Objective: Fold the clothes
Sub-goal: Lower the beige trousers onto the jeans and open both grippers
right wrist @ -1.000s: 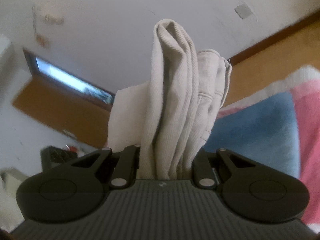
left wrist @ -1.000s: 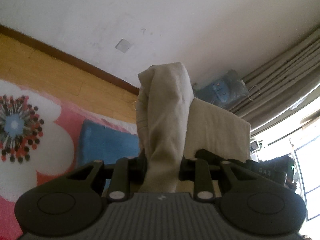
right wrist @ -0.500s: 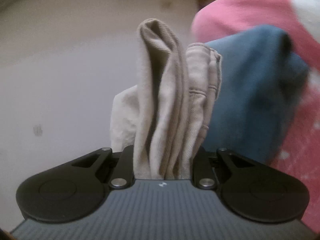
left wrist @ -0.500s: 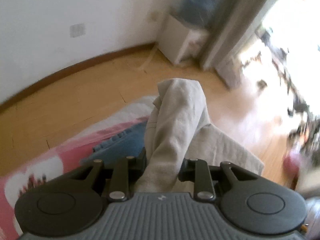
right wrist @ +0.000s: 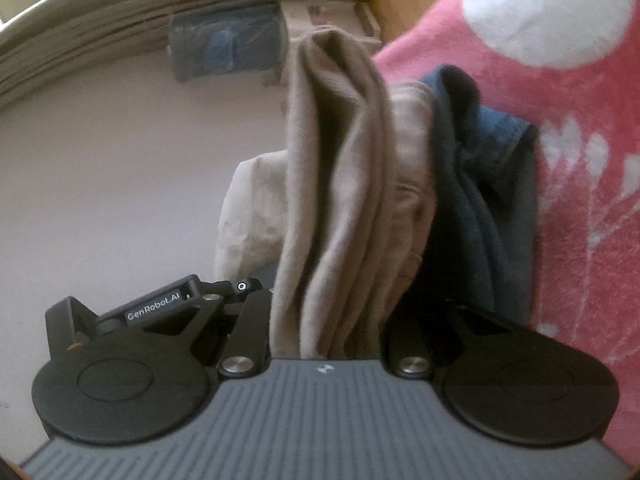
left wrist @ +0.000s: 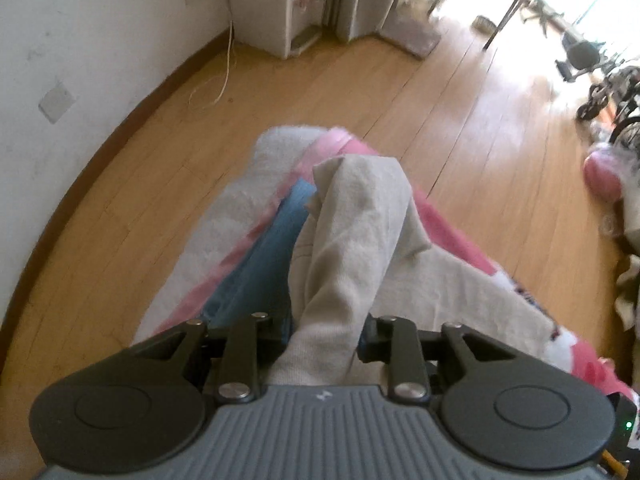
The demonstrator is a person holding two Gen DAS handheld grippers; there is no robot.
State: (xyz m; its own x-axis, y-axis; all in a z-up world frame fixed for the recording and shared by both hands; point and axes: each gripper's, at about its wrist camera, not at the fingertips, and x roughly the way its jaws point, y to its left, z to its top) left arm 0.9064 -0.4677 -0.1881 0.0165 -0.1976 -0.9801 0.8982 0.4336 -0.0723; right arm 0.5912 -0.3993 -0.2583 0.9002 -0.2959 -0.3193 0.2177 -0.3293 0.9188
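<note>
In the left wrist view, the left gripper (left wrist: 326,320) is clamped on a bunched fold of the beige garment (left wrist: 360,216), which rises between its jaws and spreads to the right over the pink blanket (left wrist: 444,220). A blue cloth (left wrist: 272,256) lies just beside it, above wooden floor (left wrist: 460,112).

In the right wrist view, the right gripper (right wrist: 328,312) grips another bunch of the garment (right wrist: 336,184); the dark blue cloth (right wrist: 480,200) seems to touch it, though blur obscures this.

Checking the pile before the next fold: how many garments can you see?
2: a beige garment pinched in both grippers, and a blue garment lying on the pink blanket beside it. More could be hidden underneath.
</note>
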